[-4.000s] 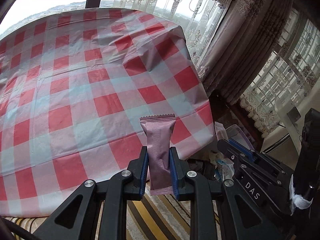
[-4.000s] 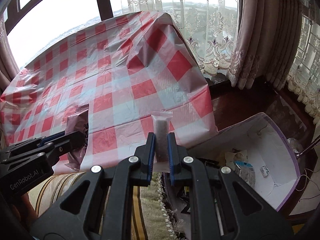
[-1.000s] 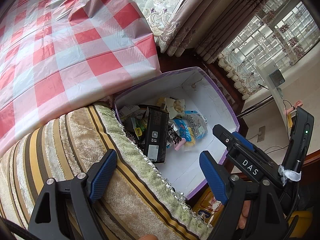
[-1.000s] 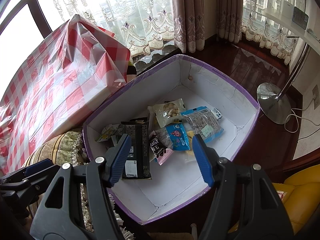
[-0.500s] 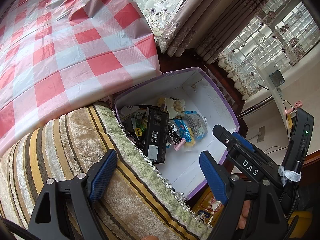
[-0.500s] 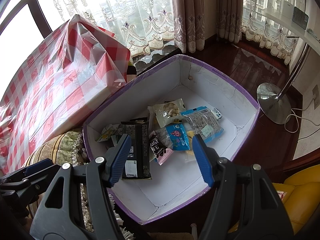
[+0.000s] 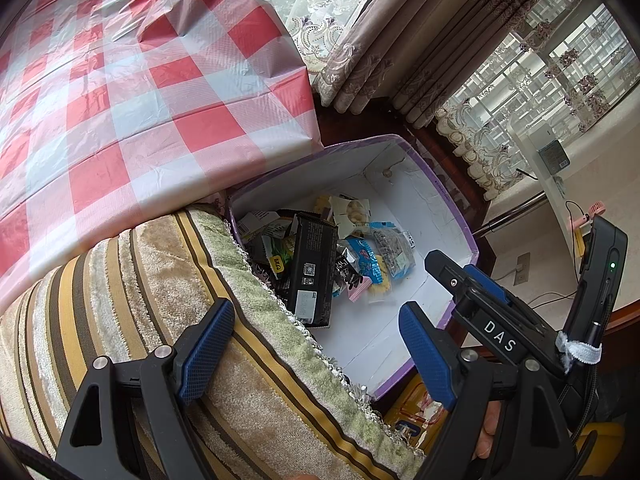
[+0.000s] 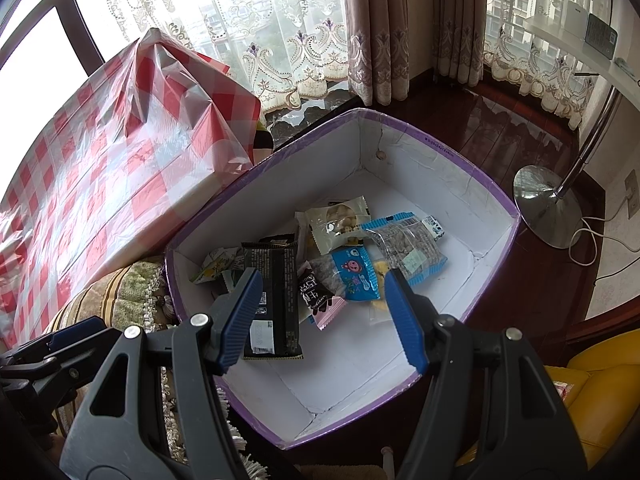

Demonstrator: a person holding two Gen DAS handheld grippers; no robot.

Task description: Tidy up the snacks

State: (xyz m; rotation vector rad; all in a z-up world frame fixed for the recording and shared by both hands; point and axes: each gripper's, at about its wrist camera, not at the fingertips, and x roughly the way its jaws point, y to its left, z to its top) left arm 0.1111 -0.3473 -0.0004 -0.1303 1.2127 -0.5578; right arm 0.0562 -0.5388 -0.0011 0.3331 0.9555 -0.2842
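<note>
A white box with a purple rim (image 8: 472, 168) (image 7: 448, 196) sits on the floor beside the table. Several snack packets lie in it: a long black pack (image 8: 276, 288) (image 7: 314, 268), a blue packet (image 8: 354, 272), a clear bag of seeds (image 8: 412, 246), a pale pack of round bites (image 8: 340, 222) and a pink wrapper (image 8: 328, 314). My right gripper (image 8: 324, 320) hangs open above the box with nothing between its fingers. My left gripper (image 7: 316, 344) is open and empty too, over the striped cushion's edge beside the box.
The red-and-white checked tablecloth (image 7: 120, 80) hangs over the table at the left. A striped, fringed cushion (image 7: 140, 300) borders the box. Curtains (image 8: 376, 32), a chrome lamp base (image 8: 548, 204) with cables and a yellow seat (image 8: 592, 392) surround it on the dark wood floor.
Four seconds ago each gripper was shut on a snack packet above the table edge. Both are now open and empty over the box. Nothing has moved in the last second.
</note>
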